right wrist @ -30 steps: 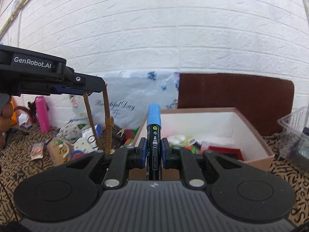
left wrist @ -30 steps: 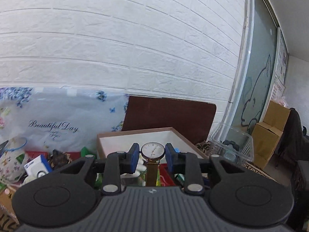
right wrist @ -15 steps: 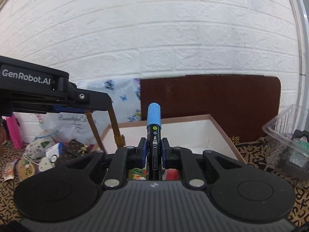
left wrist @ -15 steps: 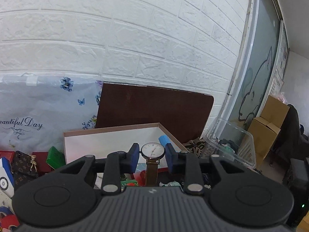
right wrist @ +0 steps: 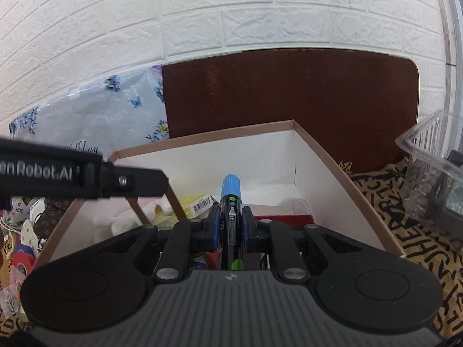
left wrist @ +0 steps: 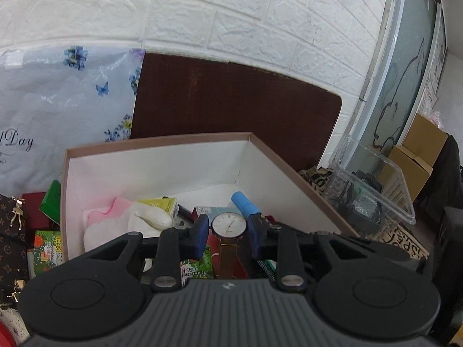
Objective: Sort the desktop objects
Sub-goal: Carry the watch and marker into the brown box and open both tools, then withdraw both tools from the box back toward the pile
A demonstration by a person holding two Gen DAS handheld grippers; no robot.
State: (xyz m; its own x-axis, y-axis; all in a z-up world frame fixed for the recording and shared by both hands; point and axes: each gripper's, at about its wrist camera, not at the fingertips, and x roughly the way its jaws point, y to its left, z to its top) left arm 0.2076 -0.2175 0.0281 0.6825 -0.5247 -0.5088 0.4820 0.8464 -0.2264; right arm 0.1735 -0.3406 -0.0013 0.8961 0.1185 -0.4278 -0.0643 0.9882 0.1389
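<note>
My left gripper (left wrist: 228, 228) is shut on a wristwatch (left wrist: 228, 225) with a white dial and brown strap, held over the open cardboard box (left wrist: 156, 141). My right gripper (right wrist: 230, 222) is shut on a blue-capped marker (right wrist: 230, 193), also above the box (right wrist: 341, 170). The marker's cap shows in the left wrist view (left wrist: 244, 202), just right of the watch. The left gripper's body (right wrist: 86, 173) crosses the left of the right wrist view, the watch strap (right wrist: 173, 199) hanging under it. The box holds a white plush (left wrist: 150, 217), a yellow-green carton (left wrist: 162, 204) and a red flat box (right wrist: 283, 218).
A clear plastic tub (left wrist: 373, 185) stands right of the box on a patterned cloth (right wrist: 405, 231). A dark brown board (left wrist: 231, 107) and a floral bag (left wrist: 58, 110) lean on the white brick wall. Small packets and a brown monogram wallet (left wrist: 11, 231) lie left of the box.
Both grippers have moved forward and down over the box, which now fills the lower view. The watch and the marker stay gripped.
</note>
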